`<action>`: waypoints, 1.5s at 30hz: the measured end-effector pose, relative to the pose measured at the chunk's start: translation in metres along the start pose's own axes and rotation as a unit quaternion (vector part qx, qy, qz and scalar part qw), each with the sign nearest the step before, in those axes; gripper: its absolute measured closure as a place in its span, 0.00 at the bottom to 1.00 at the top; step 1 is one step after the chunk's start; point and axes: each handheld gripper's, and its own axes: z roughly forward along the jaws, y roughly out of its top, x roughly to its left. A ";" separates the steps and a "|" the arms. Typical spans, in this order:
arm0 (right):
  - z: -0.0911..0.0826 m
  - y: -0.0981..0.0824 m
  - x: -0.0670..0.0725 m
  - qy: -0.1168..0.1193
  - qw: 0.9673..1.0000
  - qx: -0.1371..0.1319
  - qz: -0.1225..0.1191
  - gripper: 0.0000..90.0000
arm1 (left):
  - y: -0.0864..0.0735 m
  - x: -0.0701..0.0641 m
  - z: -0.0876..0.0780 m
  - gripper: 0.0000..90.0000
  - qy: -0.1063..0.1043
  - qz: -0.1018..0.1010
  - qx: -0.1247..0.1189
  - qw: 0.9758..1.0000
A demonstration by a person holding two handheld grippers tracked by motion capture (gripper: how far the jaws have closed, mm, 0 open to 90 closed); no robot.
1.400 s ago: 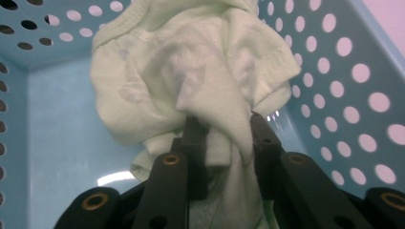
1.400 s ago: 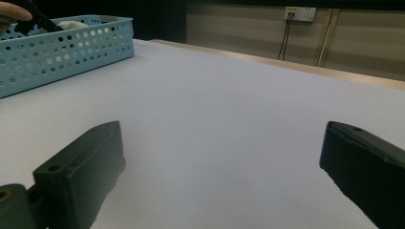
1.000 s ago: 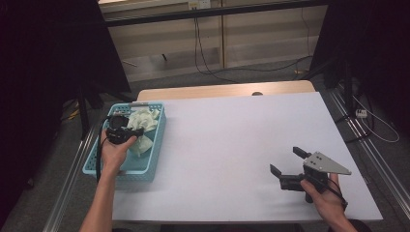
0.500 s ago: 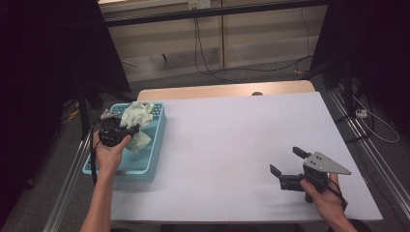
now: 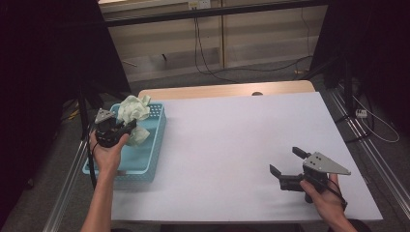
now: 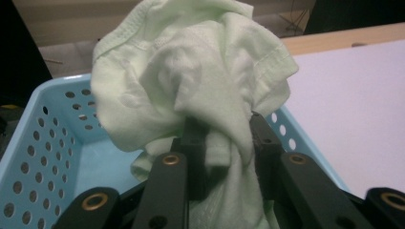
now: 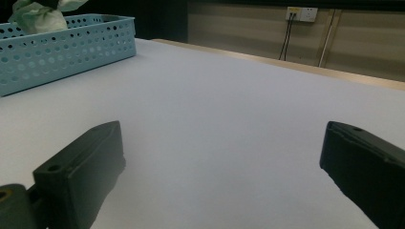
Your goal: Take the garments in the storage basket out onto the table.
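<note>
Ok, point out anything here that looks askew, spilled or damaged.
Nothing stands out. The left gripper holds a crumpled pale green cloth above the blue perforated basket: bunched, but not torn or spilled. The right gripper rests open on the white table.

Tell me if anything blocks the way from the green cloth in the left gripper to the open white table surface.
Only the basket's near wall lies between; the green cloth is already held above its rim by the left gripper. The white table beyond has nothing visible on it.
</note>
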 end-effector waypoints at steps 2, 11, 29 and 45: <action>0.000 0.000 0.000 0.000 1.000 0.000 0.000 0.01 | 0.001 0.000 -0.003 0.82 -0.003 -0.001 -0.008 1.000; 0.000 0.000 0.000 0.002 1.000 0.001 -0.002 0.01 | 0.004 -0.003 -0.013 0.81 -0.004 -0.003 -0.053 0.999; 0.001 0.000 0.001 0.002 1.000 -0.001 0.002 0.01 | 0.015 -0.010 -0.030 0.81 -0.021 -0.006 -0.109 0.994; 0.001 0.001 0.001 0.006 1.000 -0.004 0.002 0.01 | 0.026 -0.032 -0.035 0.81 -0.074 -0.007 -0.118 0.990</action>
